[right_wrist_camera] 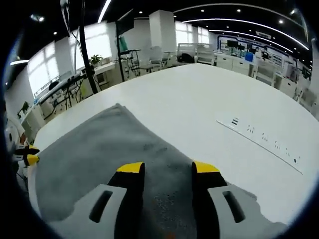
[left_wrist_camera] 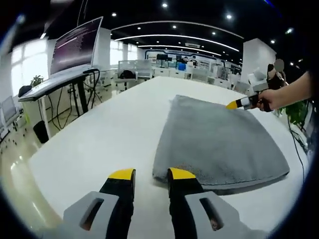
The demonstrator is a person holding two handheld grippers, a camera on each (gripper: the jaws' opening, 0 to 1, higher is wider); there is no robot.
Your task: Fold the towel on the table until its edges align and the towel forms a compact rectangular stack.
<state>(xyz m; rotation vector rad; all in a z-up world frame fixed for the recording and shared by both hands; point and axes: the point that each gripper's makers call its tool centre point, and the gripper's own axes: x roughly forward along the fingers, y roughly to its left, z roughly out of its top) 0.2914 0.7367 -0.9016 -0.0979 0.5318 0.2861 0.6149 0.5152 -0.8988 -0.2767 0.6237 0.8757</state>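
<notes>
I see the grey towel (left_wrist_camera: 219,139) lying flat, already doubled, toward one side of the white surface (left_wrist_camera: 99,139). It looks soft, light and floppy to me, so I'd pinch it at corners or along an edge. My left claw (left_wrist_camera: 152,175) hangs spread just before the near corner; my right claw (right_wrist_camera: 168,168) hovers spread over the cloth. Small dark print (right_wrist_camera: 259,138) marks the surface, too blurred to read.
</notes>
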